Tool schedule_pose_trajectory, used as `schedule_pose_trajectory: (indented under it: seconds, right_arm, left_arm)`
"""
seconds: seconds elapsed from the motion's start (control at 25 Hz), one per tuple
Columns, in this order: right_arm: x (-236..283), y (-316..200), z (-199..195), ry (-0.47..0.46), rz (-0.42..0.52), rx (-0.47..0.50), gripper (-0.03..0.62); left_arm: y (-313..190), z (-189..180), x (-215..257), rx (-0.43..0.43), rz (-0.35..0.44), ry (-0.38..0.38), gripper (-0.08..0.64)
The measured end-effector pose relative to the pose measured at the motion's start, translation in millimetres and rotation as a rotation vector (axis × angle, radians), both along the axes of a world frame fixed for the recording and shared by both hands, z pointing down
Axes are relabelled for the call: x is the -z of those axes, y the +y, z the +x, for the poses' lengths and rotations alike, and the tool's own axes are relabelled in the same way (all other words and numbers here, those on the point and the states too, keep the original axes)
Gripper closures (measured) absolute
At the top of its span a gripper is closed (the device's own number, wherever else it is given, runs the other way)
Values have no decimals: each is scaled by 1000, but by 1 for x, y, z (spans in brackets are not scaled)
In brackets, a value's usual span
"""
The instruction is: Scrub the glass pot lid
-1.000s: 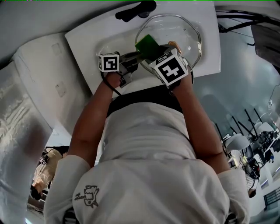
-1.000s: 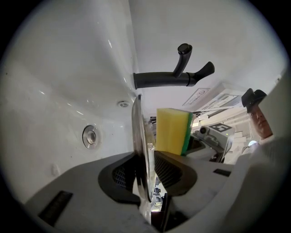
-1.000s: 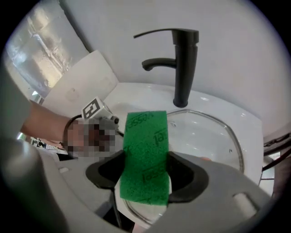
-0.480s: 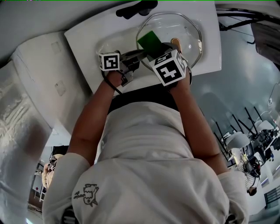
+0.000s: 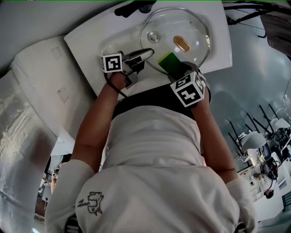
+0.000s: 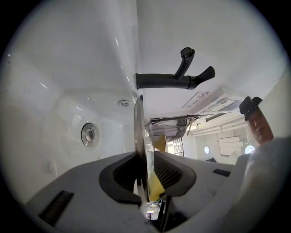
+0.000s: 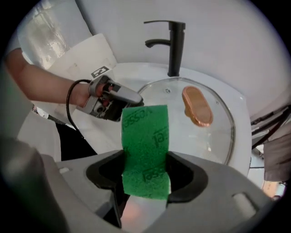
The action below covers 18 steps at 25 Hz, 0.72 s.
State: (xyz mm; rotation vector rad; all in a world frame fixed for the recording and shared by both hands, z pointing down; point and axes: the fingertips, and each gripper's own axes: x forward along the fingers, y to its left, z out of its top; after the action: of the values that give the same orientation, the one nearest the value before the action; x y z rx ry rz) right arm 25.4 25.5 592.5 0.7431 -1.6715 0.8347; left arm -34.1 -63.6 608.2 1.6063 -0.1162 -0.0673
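In the head view we lose the black faucet to the top edge at twelve o'clock. The glass lid hides its six o'clock rim behind the green scouring pad. From the left gripper we see that lid only edge-on.

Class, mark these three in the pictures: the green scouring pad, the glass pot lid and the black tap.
green scouring pad (image 7: pixel 145 150), right gripper view, middle of its face
glass pot lid (image 7: pixel 191 136), right gripper view, clear glass near its centre
black tap (image 7: pixel 175 48), right gripper view, its upright stem
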Motion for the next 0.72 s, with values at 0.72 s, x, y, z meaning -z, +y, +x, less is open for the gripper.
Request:
schedule_pose_trajectory:
  seconds: [0.72]
  right_arm:
    - [51, -43, 144, 175, 48, 165, 302]
  left_arm:
    - [1, 3, 3, -48, -14, -1, 462]
